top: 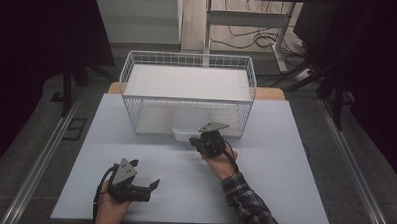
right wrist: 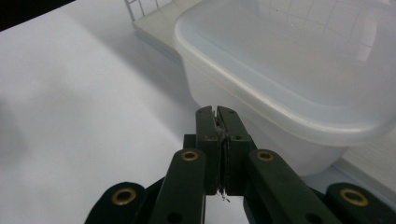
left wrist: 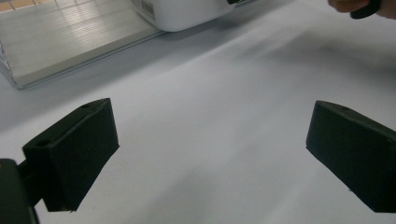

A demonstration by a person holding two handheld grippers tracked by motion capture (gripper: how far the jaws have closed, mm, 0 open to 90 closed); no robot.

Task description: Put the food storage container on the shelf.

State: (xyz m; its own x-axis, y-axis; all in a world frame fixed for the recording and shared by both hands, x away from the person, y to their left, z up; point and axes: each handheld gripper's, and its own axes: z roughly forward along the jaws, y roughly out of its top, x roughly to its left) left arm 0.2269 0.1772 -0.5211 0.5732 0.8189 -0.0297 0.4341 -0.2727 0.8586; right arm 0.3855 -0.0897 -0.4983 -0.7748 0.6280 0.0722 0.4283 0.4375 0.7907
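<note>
Nearest the camera, the left gripper (top: 143, 186) is held low over the near-left of the table (top: 284, 185), its jaws spread wide apart with nothing between them. Over to the thing that seems to matter: a translucent white plastic tub (right wrist: 299, 70), which is seen at the near edge of the wire basket (top: 188, 59), poking out from under the basket's raised shelf (top: 187, 81) toward the person. Just before the tub's near rim, the right gripper (top: 199, 142) is poised; in the right gripper view its jaws are pressed together, and nothing can be made out between them beyond a thin sliver at the tips, too small to identify. Contact with the tub cannot be confirmed from either view.

By its look the tub would be judged light and apparently empty, thin-walled, somewhat flexible and smooth enough to slip. Its rolled rim is probably the best place to be gripped, since the rounded wall below offers little purchase. A pinch on the near lip, and a level pull, would likely be needed. Beyond the table, a desk frame (top: 250, 18) and loose cables (top: 249, 38) are seen on the floor.
</note>
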